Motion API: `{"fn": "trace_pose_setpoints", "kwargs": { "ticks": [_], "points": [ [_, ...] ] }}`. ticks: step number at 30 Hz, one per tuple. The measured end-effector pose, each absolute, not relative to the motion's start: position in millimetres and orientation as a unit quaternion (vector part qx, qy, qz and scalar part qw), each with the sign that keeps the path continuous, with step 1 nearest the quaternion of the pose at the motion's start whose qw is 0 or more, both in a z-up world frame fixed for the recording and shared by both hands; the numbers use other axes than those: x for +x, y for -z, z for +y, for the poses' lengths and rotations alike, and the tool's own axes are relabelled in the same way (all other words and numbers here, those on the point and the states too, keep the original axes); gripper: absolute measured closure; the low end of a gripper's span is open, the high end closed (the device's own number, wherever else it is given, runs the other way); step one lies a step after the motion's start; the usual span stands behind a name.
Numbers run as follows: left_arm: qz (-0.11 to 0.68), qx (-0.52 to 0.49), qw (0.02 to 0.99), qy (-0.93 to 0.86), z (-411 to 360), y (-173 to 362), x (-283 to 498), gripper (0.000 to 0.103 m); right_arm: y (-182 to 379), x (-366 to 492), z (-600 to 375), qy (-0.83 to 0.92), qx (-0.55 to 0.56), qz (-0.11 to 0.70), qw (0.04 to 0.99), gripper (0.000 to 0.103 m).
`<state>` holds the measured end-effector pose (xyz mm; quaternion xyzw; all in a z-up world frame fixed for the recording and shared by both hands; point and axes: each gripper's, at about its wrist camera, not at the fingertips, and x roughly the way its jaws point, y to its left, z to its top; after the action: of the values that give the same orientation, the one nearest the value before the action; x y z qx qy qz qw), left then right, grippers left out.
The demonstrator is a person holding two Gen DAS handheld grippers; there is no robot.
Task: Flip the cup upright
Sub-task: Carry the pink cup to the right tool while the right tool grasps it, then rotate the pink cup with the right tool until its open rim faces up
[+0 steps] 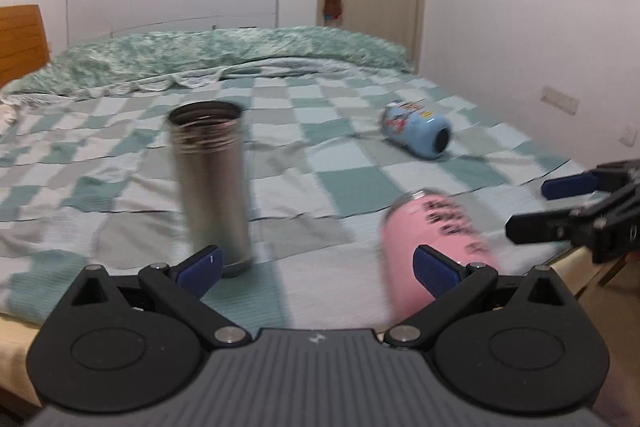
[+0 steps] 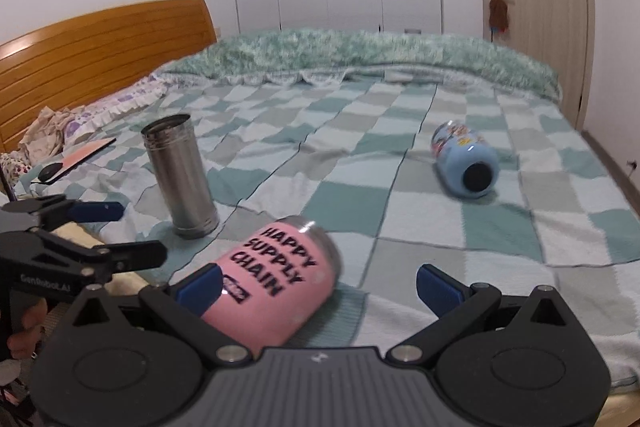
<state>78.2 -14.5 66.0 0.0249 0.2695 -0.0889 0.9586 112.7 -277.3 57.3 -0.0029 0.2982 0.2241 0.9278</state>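
Observation:
A steel cup [image 1: 212,183] stands upright on the checked bedspread, also in the right wrist view [image 2: 180,175]. A pink cup [image 1: 436,247] with black lettering lies on its side near the bed's front edge, seen too in the right wrist view [image 2: 276,291]. A light blue cup [image 1: 416,129] lies on its side farther back, and shows in the right wrist view [image 2: 466,159]. My left gripper [image 1: 316,267] is open and empty, just in front of the steel cup. My right gripper [image 2: 320,287] is open and empty; its left finger is beside the pink cup.
The bed [image 2: 400,187] fills both views, with a rolled green blanket [image 2: 360,59] at the far side and a wooden headboard [image 2: 80,43] at left. A tablet and small dark object [image 2: 72,163] lie near the pillows. Wardrobe and door stand behind.

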Motion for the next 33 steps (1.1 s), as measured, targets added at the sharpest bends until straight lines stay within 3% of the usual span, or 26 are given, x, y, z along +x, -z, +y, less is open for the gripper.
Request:
{"fn": "trace_pose_setpoints", "kwargs": {
  "ticks": [23,29,33],
  "points": [
    [0.292,0.021,0.954,0.059,50.0,-39.9,91.7,0.0,-9.0,198.6,-228.7,-0.15,0.152,0.484,0.848,0.0],
    [0.296,0.015,0.953,0.062,55.1,-34.9,96.3,0.0,7.5,210.6,-235.0,-0.152,0.223,0.507,0.818,0.013],
    [0.299,0.008,0.952,0.064,57.3,-32.0,97.5,0.0,8.9,211.0,-233.1,-0.157,0.234,0.497,0.821,0.016]
  ]
}}
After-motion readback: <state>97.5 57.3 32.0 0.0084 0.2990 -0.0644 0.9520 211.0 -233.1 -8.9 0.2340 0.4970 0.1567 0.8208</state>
